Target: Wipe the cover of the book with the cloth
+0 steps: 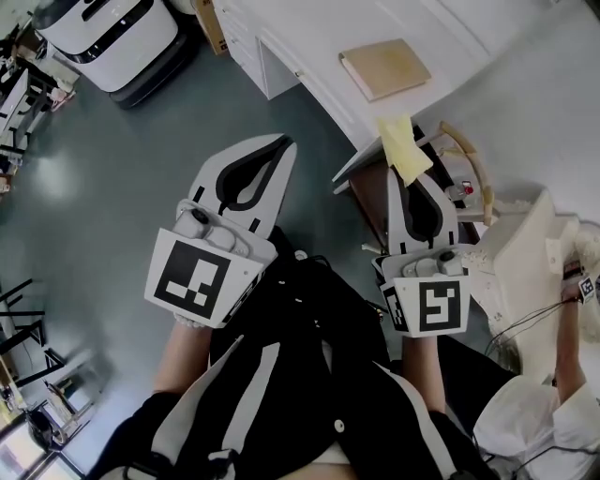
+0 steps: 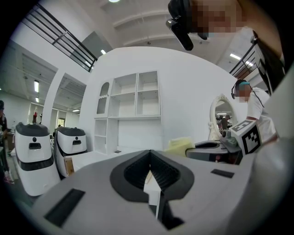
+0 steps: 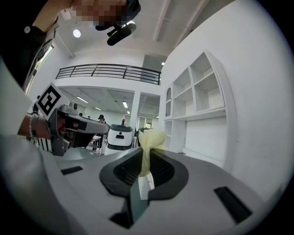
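A tan book [image 1: 384, 67] lies flat on the white desk [image 1: 487, 56] at the top of the head view. My right gripper [image 1: 410, 173] is shut on a pale yellow cloth [image 1: 403, 145], which sticks out past its tips near the desk's front edge, short of the book. In the right gripper view the cloth [image 3: 149, 147] stands pinched between the closed jaws. My left gripper [image 1: 281, 145] is shut with nothing in it, held over the floor left of the desk; in its own view the cloth [image 2: 180, 146] shows to the right.
The white desk has drawers [image 1: 248, 47] at its left end. A white machine [image 1: 112, 37] stands on the grey floor at top left. A cardboard box [image 1: 211, 23] sits beside the desk. A second person [image 1: 553, 375] sits at the right, by a small mirror [image 1: 464, 155].
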{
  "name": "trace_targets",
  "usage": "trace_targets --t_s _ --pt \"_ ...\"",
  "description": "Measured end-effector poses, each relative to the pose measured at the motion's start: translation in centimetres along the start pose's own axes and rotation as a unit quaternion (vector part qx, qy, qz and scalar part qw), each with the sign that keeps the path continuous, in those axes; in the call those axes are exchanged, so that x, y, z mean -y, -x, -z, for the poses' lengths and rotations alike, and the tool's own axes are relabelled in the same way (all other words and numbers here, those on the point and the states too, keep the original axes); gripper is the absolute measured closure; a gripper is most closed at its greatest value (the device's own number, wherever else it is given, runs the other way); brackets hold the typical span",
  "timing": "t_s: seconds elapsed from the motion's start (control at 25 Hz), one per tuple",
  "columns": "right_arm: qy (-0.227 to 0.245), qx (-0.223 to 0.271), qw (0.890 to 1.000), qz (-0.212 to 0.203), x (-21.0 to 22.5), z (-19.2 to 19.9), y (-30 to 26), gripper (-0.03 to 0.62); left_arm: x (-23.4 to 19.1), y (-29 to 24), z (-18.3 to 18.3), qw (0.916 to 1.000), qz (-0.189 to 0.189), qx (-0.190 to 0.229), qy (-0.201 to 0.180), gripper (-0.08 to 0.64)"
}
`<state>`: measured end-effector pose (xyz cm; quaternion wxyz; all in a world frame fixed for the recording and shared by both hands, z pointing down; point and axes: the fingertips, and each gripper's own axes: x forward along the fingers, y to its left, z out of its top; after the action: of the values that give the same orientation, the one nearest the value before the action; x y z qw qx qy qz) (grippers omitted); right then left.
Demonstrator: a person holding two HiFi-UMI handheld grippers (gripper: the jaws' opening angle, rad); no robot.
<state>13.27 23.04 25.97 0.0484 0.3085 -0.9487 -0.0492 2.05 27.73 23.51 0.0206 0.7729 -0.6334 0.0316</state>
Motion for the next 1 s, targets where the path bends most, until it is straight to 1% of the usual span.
trace_targets --t_s 0.16,0.24,0.32,0.36,0.44,0.56,0.72,1.0 --pt "0.001 0.001 1.0 0.004 0.3 -0.1 -0.6 0.554 -0.7 -0.8 -0.2 1.0 0.003 0.005 -0.005 0.561" --pt "0.002 0.0 1.0 0.009 0.5 -0.1 -1.2 0.554 -1.2 -1.4 0.0 1.0 0.005 -0.001 -0.004 0.561" --pt "0.002 -0.002 1.0 0.016 0.9 0.1 -1.9 0.554 -1.8 -2.2 0.2 0.9999 0.014 -0.003 -0.005 0.56" --pt "0.002 -0.003 1.0 0.021 1.0 0.2 -2.2 0.554 -2.0 -2.6 0.1 0.9998 0.02 0.002 -0.006 0.56" --pt "0.002 -0.006 0.999 0.032 1.4 0.2 -3.1 0.554 -2.8 -3.7 -0.1 0.9994 0.032 0.009 -0.004 0.56" --pt "0.002 -0.007 0.999 0.054 2.3 -0.1 -4.8 0.554 -4.3 -5.9 -0.2 0.9985 0.055 0.004 0.001 0.56" --pt "0.003 -0.014 0.996 0.086 4.2 -0.4 -7.6 0.554 -6.6 -9.5 -1.1 0.9963 0.085 0.007 -0.011 0.56" --pt "-0.009 -0.031 0.987 0.155 6.3 -1.2 -11.6 0.554 -10.4 -14.4 -2.1 0.9883 0.152 -0.003 -0.013 0.56"
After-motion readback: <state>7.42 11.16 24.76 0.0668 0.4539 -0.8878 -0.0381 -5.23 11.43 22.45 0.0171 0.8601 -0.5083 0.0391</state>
